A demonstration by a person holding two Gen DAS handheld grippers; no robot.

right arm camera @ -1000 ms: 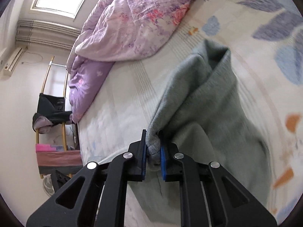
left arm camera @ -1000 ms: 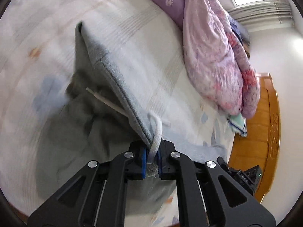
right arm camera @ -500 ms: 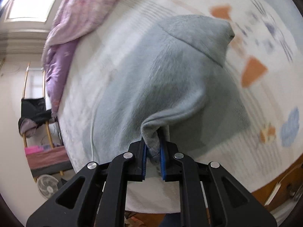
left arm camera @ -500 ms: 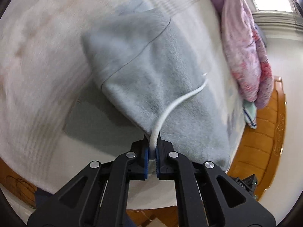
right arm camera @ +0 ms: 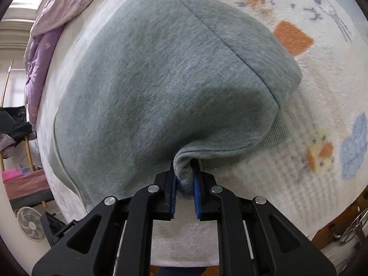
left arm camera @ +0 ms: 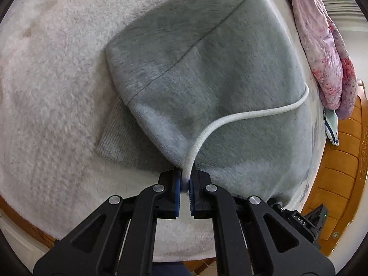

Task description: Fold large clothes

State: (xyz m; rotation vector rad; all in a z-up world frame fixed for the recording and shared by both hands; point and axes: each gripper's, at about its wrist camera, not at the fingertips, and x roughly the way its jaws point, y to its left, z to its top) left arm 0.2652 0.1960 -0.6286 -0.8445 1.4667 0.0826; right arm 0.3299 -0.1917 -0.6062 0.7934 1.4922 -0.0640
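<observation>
A grey fleece sweatshirt (left arm camera: pixel 207 69) lies folded over on the white fluffy bed cover (left arm camera: pixel 46 115); it also fills the right wrist view (right arm camera: pixel 149 80). My left gripper (left arm camera: pixel 185 181) is shut on the garment's near edge together with its white drawstring (left arm camera: pixel 241 117). My right gripper (right arm camera: pixel 185 181) is shut on a bunched fold of the near edge. A ribbed hem (left arm camera: pixel 119 138) sticks out from under the top layer, and shows in the right wrist view (right arm camera: pixel 273 135) too.
A pink and purple quilt (left arm camera: pixel 322 46) is piled at the far side of the bed. A wooden bed frame (left arm camera: pixel 342 161) lies to the right. In the right wrist view a fan (right arm camera: pixel 31 223) and a chair with dark clothes (right arm camera: pixel 13 124) stand beside the bed.
Both grippers have carried the held edge toward the near side of the bed and down. The sweatshirt went from hanging upright to lying spread flat and doubled over.
</observation>
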